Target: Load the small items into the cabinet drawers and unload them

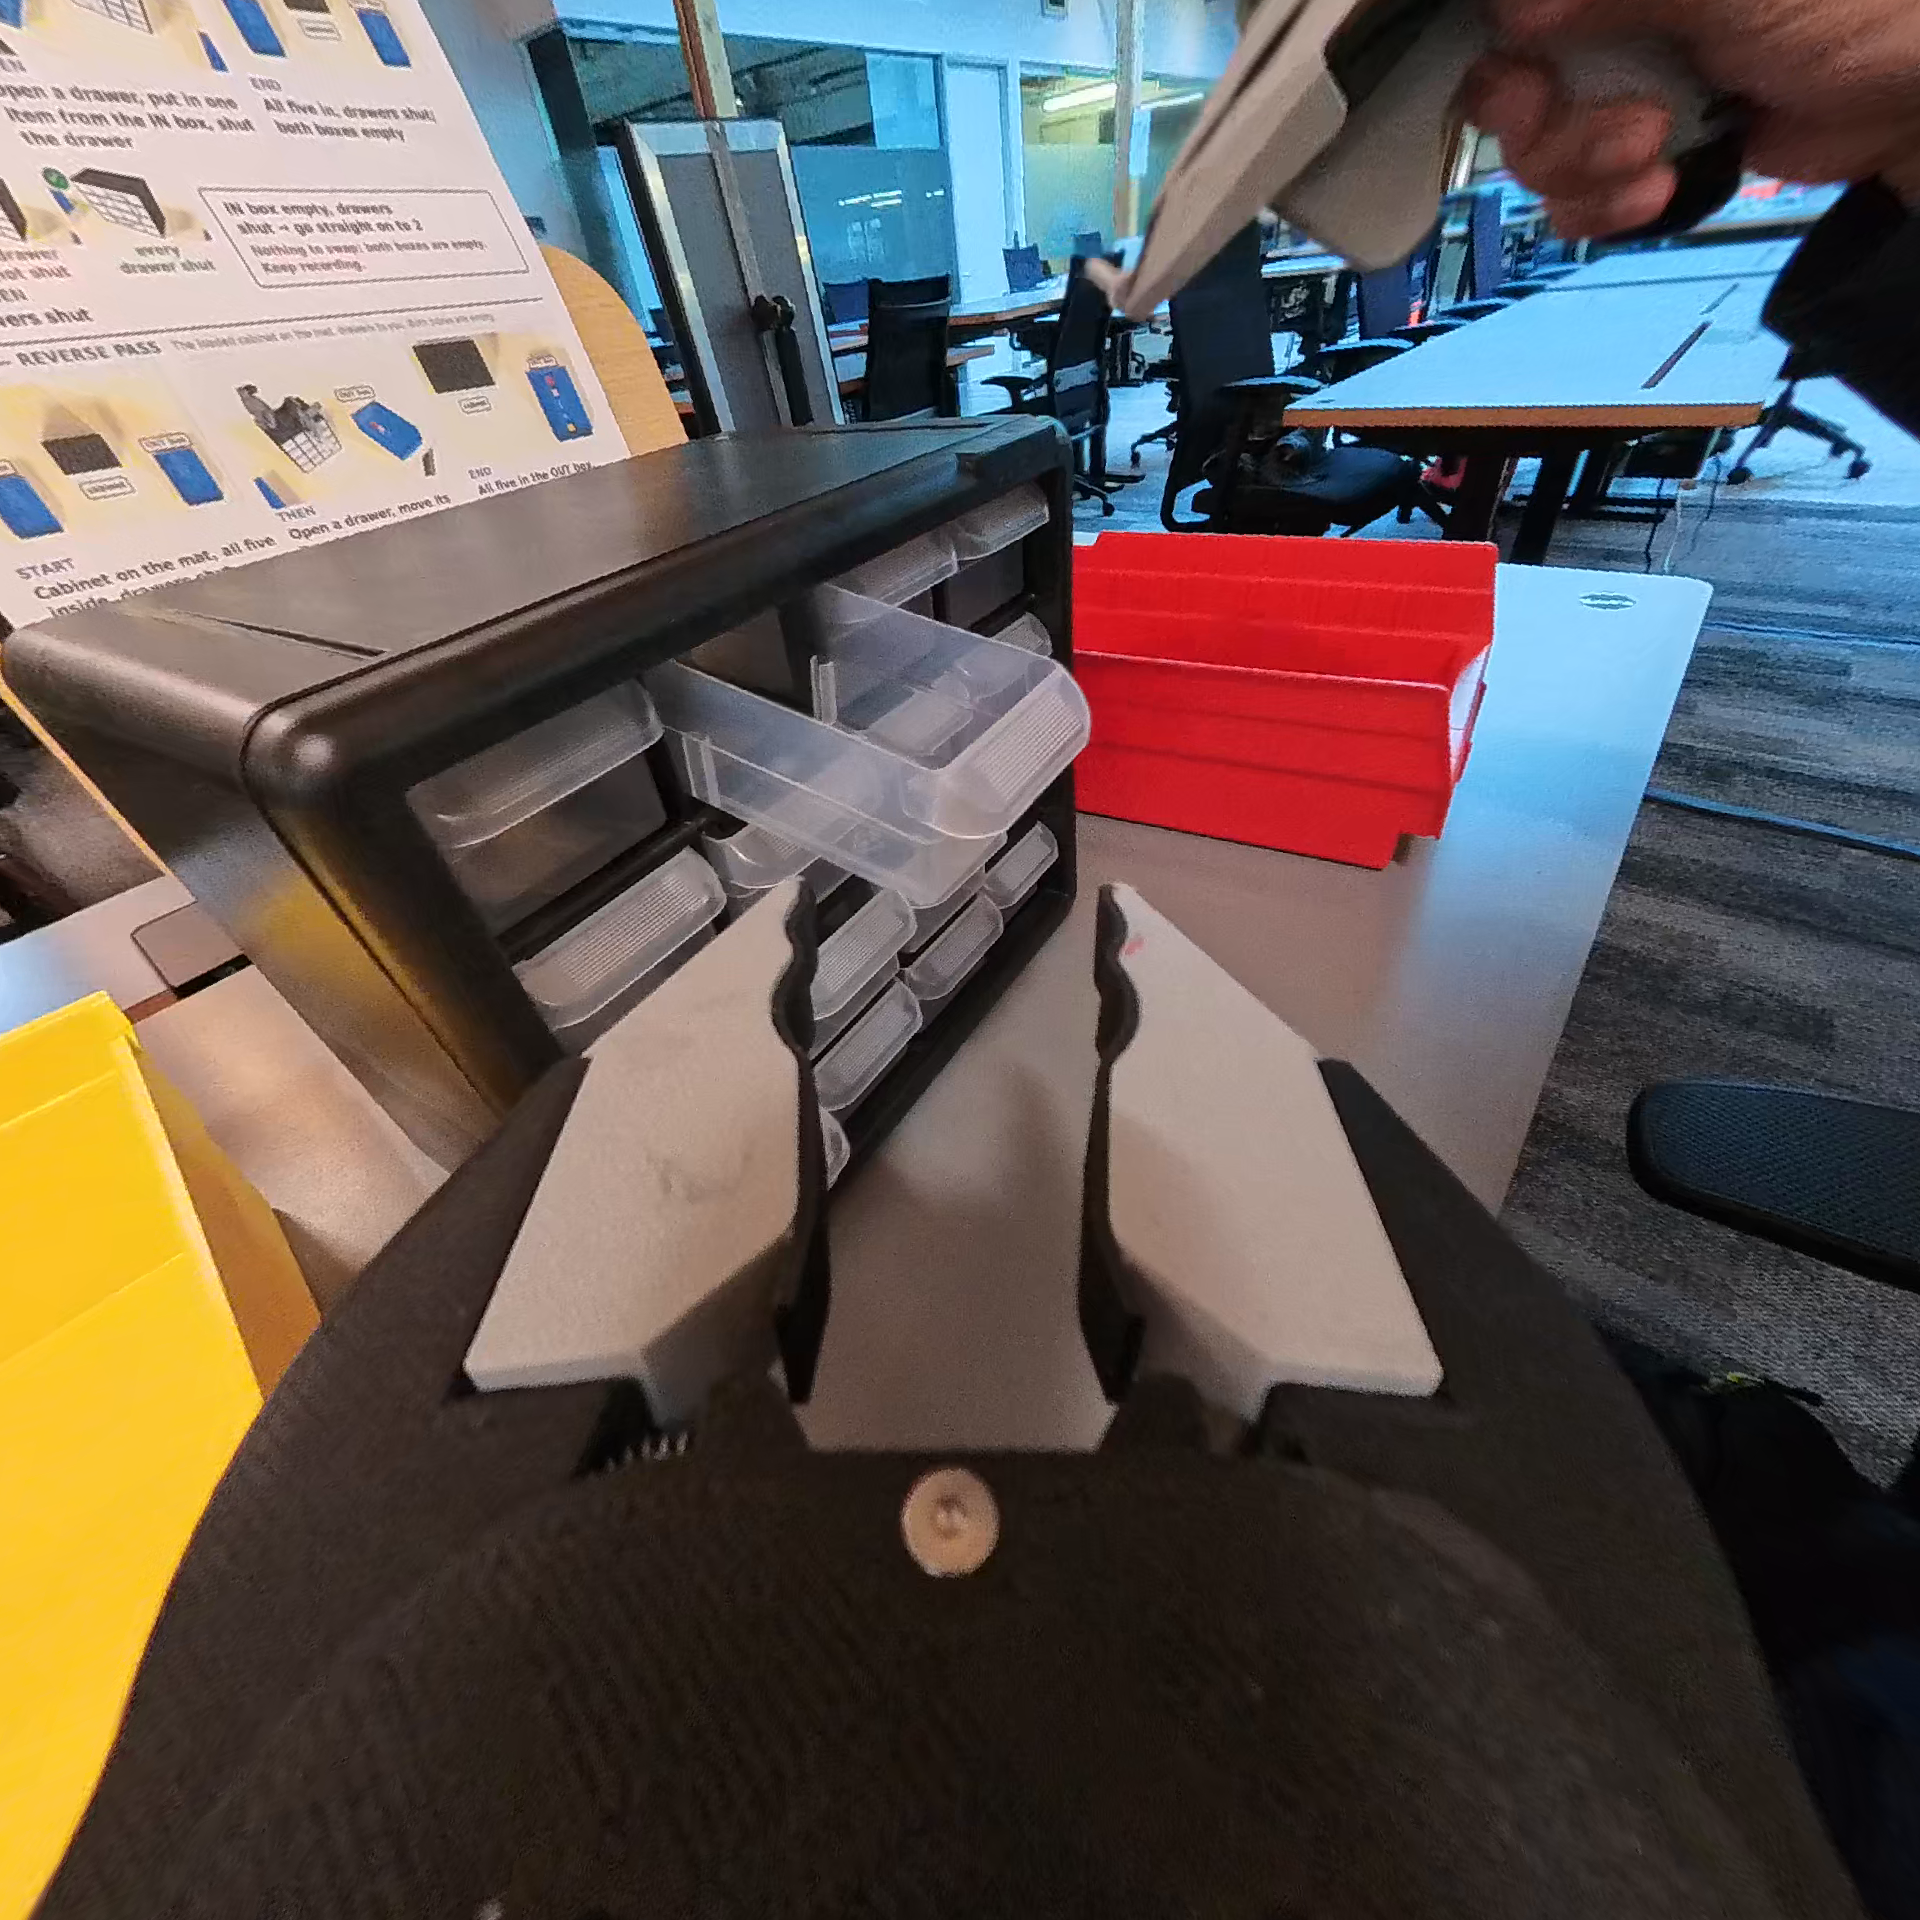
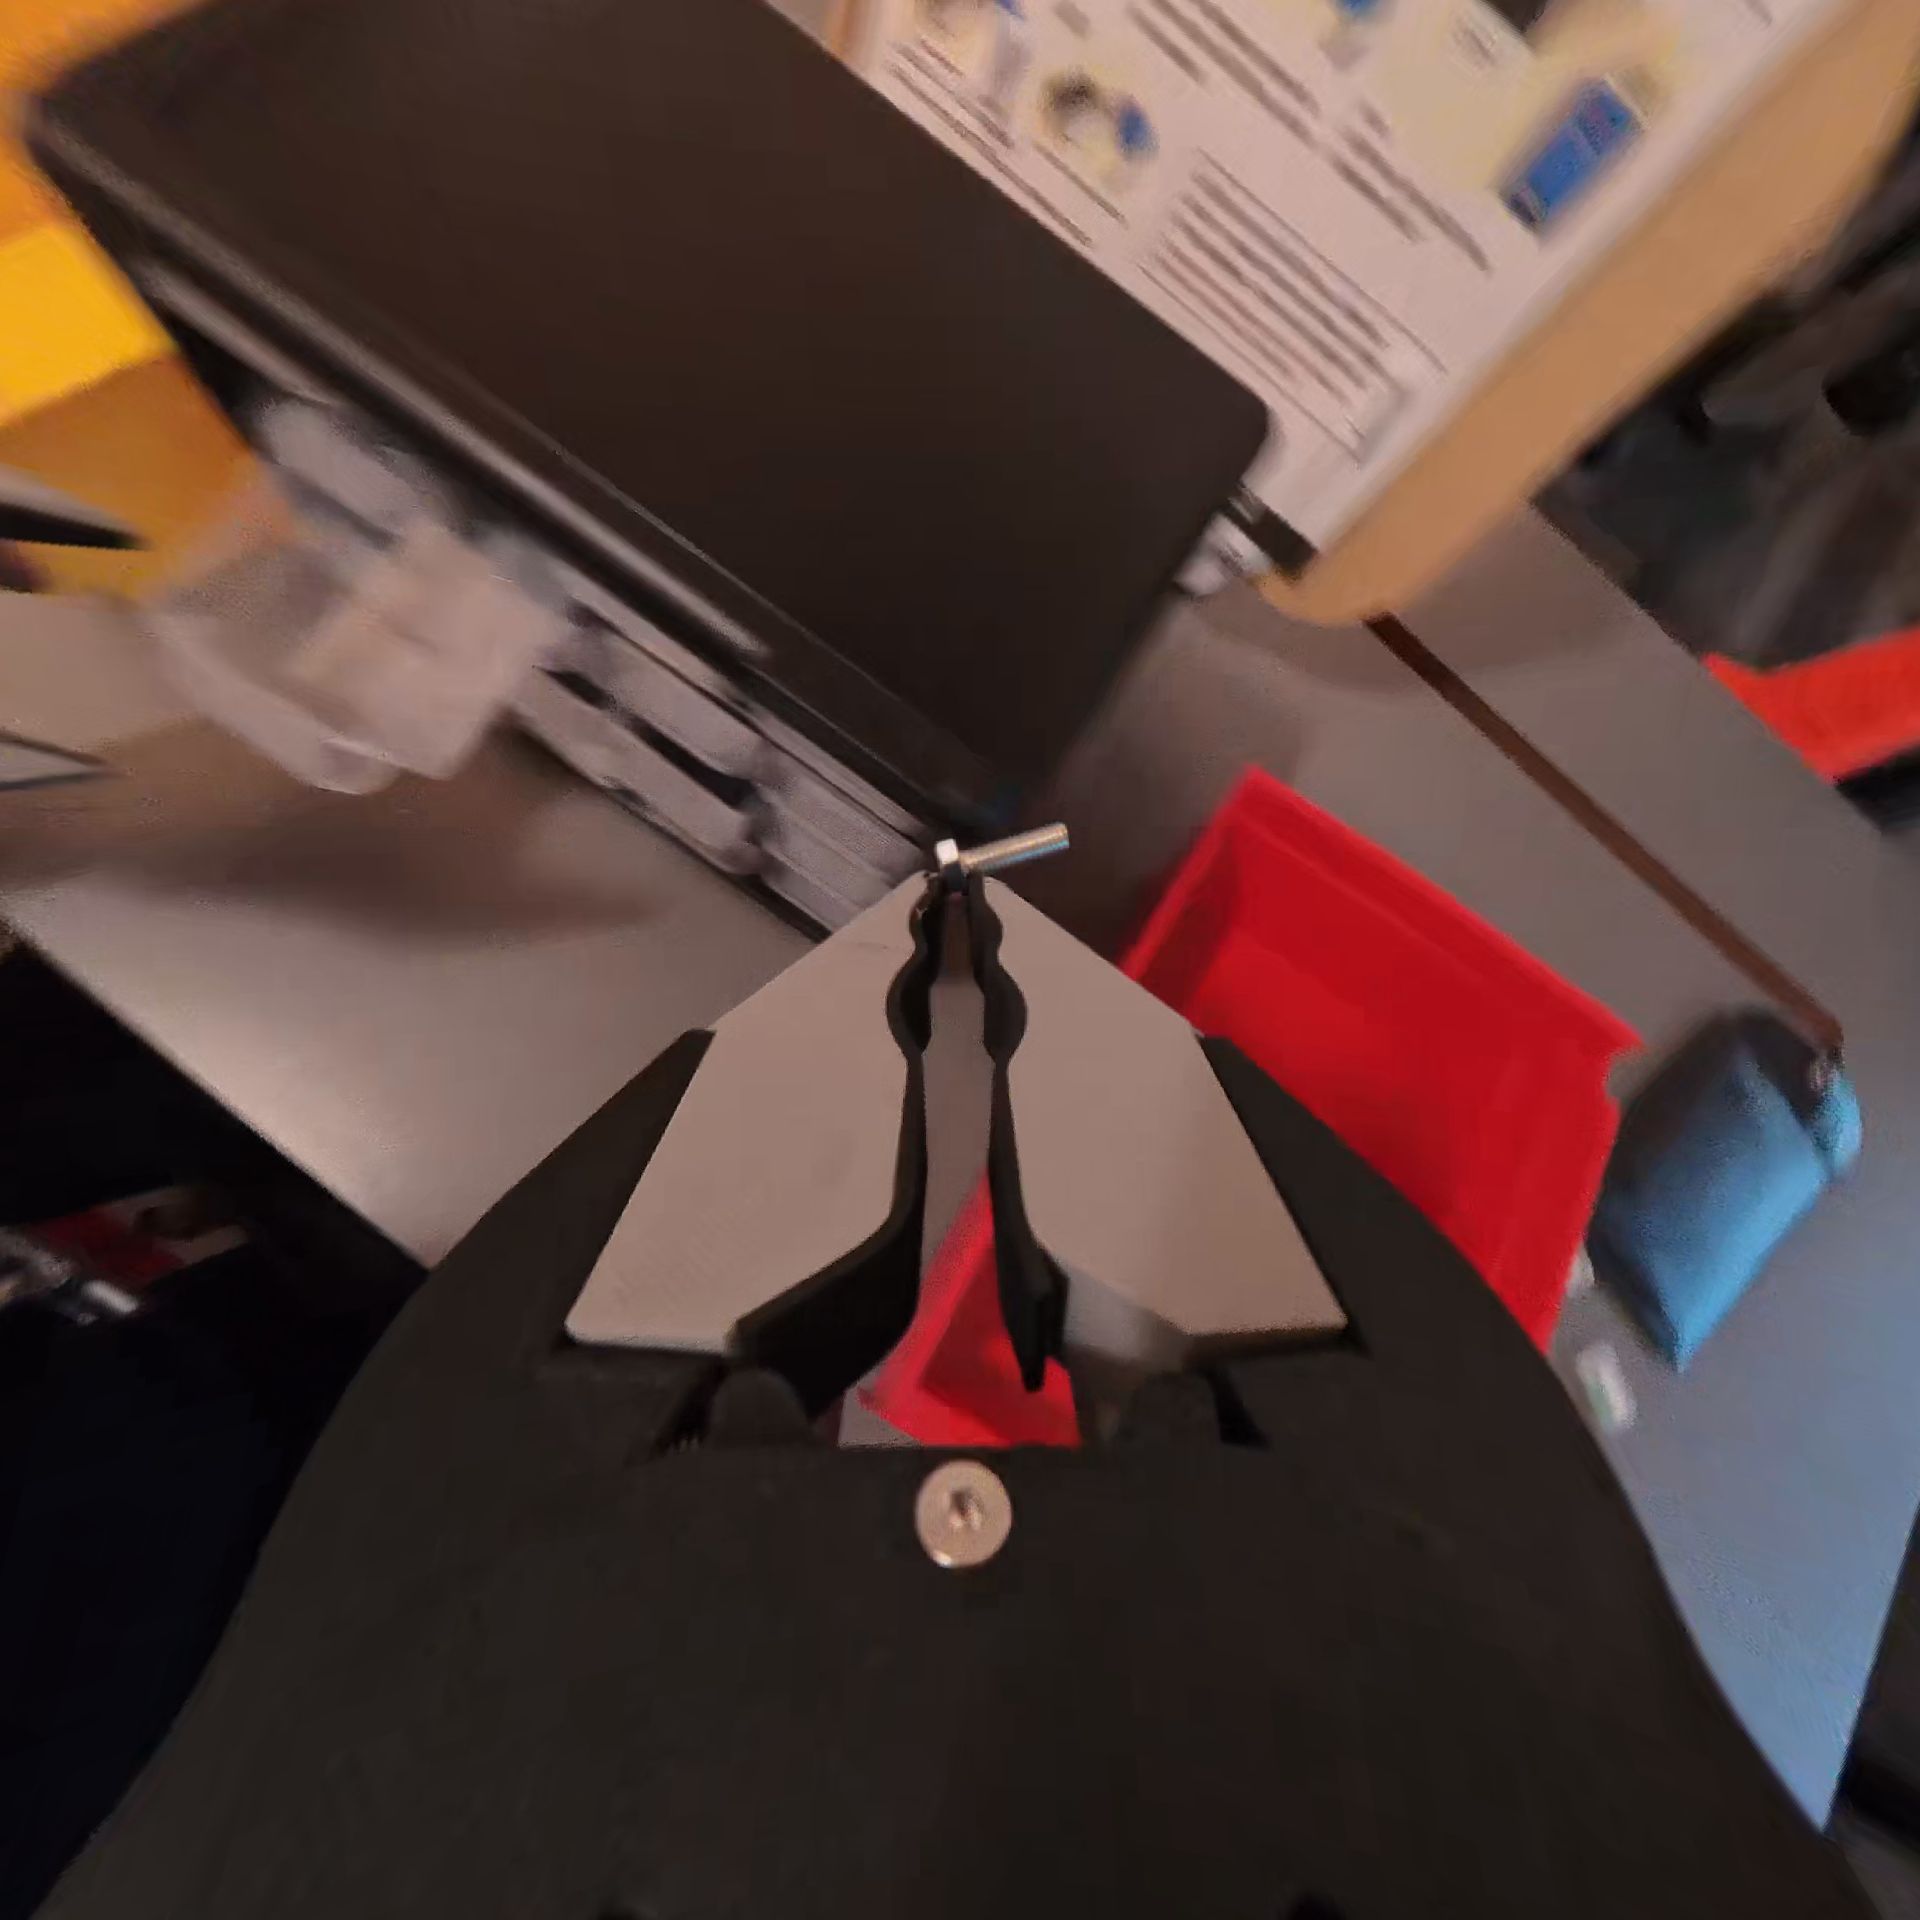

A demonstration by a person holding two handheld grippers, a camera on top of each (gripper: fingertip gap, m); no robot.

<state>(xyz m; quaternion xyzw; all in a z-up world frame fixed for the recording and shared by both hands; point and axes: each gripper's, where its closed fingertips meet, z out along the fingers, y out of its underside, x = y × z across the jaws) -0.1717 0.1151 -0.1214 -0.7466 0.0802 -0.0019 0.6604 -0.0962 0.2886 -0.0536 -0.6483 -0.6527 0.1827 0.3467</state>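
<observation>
A black cabinet [image 1: 520, 582] with clear plastic drawers stands on the grey table [image 1: 1351, 987]. One upper drawer [image 1: 894, 748] is pulled out. My left gripper [image 1: 951, 914] is open and empty, low in front of the cabinet's drawers. My right gripper [image 2: 951, 883] is shut on the head of a small silver bolt [image 2: 1013, 847], whose shaft sticks out to the right. It hangs above the cabinet's right end [image 2: 727, 364], beside the red bin [image 2: 1403, 1039]. The right gripper also shows high up in the left wrist view [image 1: 1122, 296], held by a hand.
A red bin [image 1: 1278, 686] sits right of the cabinet. A yellow bin [image 1: 94, 1299] is at the left. An instruction poster [image 1: 260, 260] stands behind the cabinet. A black chair [image 1: 1787, 1164] is by the table's right edge. Some 20 centimetres of space lies between my two pairs of fingers.
</observation>
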